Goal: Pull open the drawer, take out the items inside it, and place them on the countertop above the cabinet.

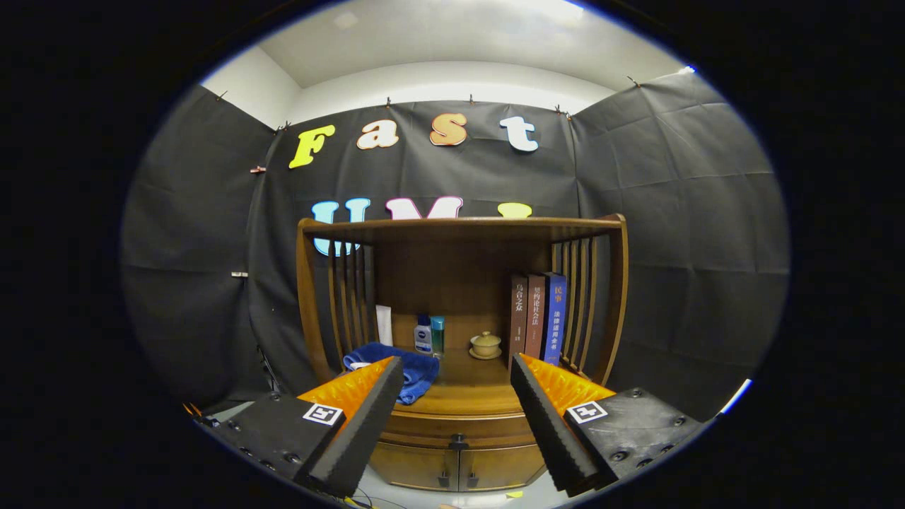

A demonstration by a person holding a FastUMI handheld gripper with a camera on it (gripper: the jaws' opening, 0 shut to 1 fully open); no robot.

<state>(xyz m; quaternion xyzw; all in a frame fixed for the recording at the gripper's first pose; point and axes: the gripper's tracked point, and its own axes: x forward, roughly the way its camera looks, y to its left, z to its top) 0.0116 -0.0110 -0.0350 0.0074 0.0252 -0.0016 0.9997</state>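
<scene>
The jaws of the gripper (pixel 452 417) are spread wide, and nothing is held between them. They are kept well back from the wooden cabinet (pixel 463 297), apart from it.

The drawer (pixel 459 428) is seen between the jaws, as the curved wooden band just under the front edge of the countertop (pixel 466 396). It is shut. A small dark knob (pixel 458 444) is seen just under that band, in the middle. The drawer is made of hard, stiff wood, so it will likely not bend, and it may feel a bit heavy when pulled. The knob is probably the best place to be gripped, with one finger on each side. It is small and may be slippery, so a straight pull is needed.

Below, two small doors (pixel 452 466) are seen.

On the countertop, a soft blue towel (pixel 396 371) is draped near the left front edge. A blue-and-white bottle (pixel 423 334) and a lidded cup on a saucer (pixel 485 345) are stood near the back edge, and three books (pixel 537 317) are stood at the right edge.

What is inside the drawer is hidden. It cannot be told whether the knob belongs to the drawer or to the doors. The cabinet's bottom is cut off.
</scene>
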